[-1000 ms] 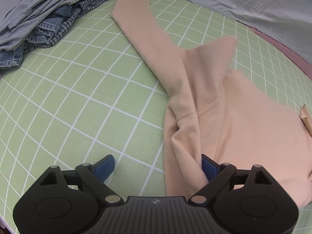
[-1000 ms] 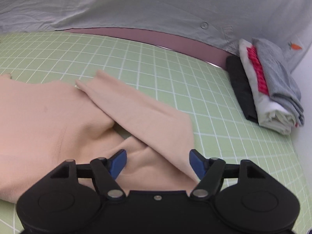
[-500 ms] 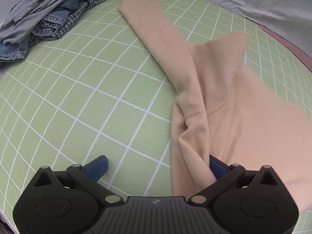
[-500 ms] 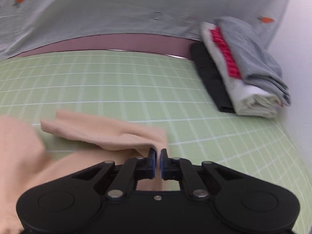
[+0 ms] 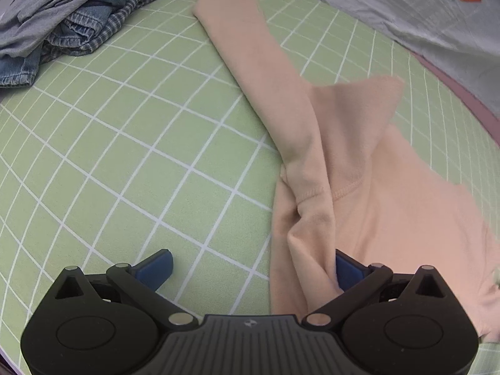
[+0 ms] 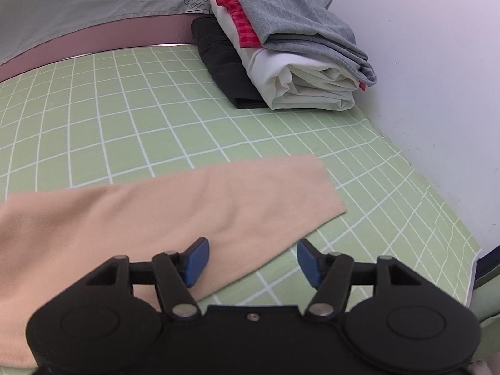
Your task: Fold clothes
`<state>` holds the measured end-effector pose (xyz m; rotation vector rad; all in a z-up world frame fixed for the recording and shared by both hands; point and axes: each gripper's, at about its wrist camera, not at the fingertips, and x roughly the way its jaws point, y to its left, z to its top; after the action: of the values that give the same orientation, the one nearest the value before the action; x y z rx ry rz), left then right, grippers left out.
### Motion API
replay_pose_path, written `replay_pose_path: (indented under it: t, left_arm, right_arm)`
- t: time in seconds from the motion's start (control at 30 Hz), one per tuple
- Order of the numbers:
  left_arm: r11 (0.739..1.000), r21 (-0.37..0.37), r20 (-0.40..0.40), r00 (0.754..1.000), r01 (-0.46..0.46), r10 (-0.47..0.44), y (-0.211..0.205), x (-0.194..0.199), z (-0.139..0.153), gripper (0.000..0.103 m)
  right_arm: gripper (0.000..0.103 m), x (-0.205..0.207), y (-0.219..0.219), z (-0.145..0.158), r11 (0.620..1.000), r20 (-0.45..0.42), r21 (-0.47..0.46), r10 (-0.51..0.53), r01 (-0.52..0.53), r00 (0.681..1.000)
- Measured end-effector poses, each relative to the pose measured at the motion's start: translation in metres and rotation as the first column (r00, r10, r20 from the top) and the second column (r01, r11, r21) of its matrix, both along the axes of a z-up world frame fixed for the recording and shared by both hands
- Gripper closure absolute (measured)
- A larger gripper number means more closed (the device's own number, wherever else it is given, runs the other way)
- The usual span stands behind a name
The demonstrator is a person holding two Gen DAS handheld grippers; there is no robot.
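On the green grid sheet (image 5: pixel 131 143) lies the peach top (image 5: pixel 390 218). Left gripper (image 5: pixel 250 268) gapes wide, a ridge of cloth between its fingers; right gripper (image 6: pixel 251 261) is opening over the flat sleeve (image 6: pixel 200 206).

The left gripper (image 5: pixel 250 268) hangs over the green checked sheet (image 5: pixel 125 156) with its jaws spread wide, a bunched ridge of the peach sweatshirt (image 5: pixel 390 212) lying just inside the right pad. One sleeve (image 5: pixel 250 50) stretches away toward a rumpled heap of unfolded clothes (image 5: pixel 72 22) at the far left corner.
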<state>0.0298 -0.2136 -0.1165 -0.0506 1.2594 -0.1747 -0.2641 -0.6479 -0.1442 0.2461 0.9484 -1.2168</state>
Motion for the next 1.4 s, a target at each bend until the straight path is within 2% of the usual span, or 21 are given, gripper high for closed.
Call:
replay_pose_path:
  t: [0.07,0.13,0.2,0.33,0.43,0.5,0.6,0.67,0.7,0.73,0.83,0.97,1.13,1.23,1.3,1.4]
  left_arm:
    - [1.000,0.010,0.055,0.998,0.000,-0.001,0.004,0.007,0.012,0.000]
    - [1.000,0.026,0.100,0.995,0.005,-0.008,0.005,0.021,0.020,0.001]
    - [0.999,0.041,0.137,0.991,0.007,-0.012,0.005,0.037,0.027,0.001]
    - [0.999,0.048,0.177,0.984,0.022,-0.030,-0.005,0.076,0.031,0.009]
    - [0.998,0.025,0.187,0.980,0.059,-0.062,-0.015,0.101,0.024,0.017]
    - [0.995,0.047,0.180,0.979,0.084,-0.091,-0.028,0.117,0.016,0.022]
    - [0.990,0.090,0.163,0.980,0.104,-0.118,-0.041,0.130,0.002,0.040]
    - [0.989,0.108,0.156,0.981,0.098,-0.115,-0.043,0.133,-0.005,0.068]
    - [0.989,0.121,0.174,0.979,0.087,-0.107,-0.042,0.132,-0.004,0.076]
    - [0.990,0.118,0.187,0.977,0.081,-0.103,-0.039,0.130,-0.002,0.096]
    - [0.996,0.076,0.229,0.972,0.041,-0.057,-0.023,0.120,0.013,0.097]
    - [0.996,0.073,0.283,0.959,-0.045,0.023,0.003,0.089,0.043,0.097]
    - [0.984,0.103,0.191,0.974,-0.147,0.125,0.043,0.032,0.040,0.096]
    - [0.981,0.119,0.117,0.983,-0.156,0.142,0.060,0.003,0.027,0.092]
    - [0.983,0.088,0.113,0.983,-0.158,0.148,0.068,-0.009,0.027,0.090]
    - [0.986,0.062,0.164,0.976,-0.155,0.143,0.068,-0.008,0.038,0.074]
  right_arm:
    - [0.034,0.008,0.003,0.000,1.000,-0.021,-0.014,0.009,-0.009,1.000]
    - [0.019,0.016,0.002,-0.001,0.999,-0.050,-0.033,-0.007,0.005,0.999]
    - [0.013,0.018,-0.001,0.000,0.998,-0.054,-0.039,-0.043,0.041,0.998]
    - [0.003,0.012,-0.009,0.000,0.994,-0.015,-0.007,-0.113,0.113,0.994]
    - [0.002,0.012,-0.008,-0.002,0.993,-0.018,-0.010,-0.115,0.115,0.993]
    - [0.001,0.012,-0.009,-0.002,0.992,-0.019,-0.010,-0.123,0.123,0.992]
    - [0.001,0.014,-0.010,-0.002,0.990,-0.025,-0.010,-0.139,0.139,0.990]
    - [0.001,0.016,-0.009,-0.002,0.990,-0.034,-0.015,-0.143,0.142,0.989]
    - [0.001,0.017,-0.008,-0.003,0.990,-0.040,-0.019,-0.142,0.141,0.989]
    - [0.001,0.018,-0.008,-0.003,0.990,-0.046,-0.024,-0.141,0.140,0.989]
    - [0.001,0.020,-0.006,-0.003,0.990,-0.058,-0.035,-0.138,0.136,0.989]
    - [0.001,0.019,-0.006,-0.003,0.992,-0.063,-0.038,-0.126,0.124,0.990]
    - [0.001,0.015,-0.005,-0.003,0.993,-0.044,-0.036,-0.117,0.115,0.992]
    - [0.001,0.014,-0.004,-0.004,0.993,-0.038,-0.036,-0.118,0.116,0.992]
    - [0.001,0.015,-0.004,-0.004,0.993,-0.045,-0.038,-0.114,0.112,0.992]
    - [0.001,0.016,-0.004,-0.004,0.993,-0.051,-0.038,-0.110,0.108,0.993]
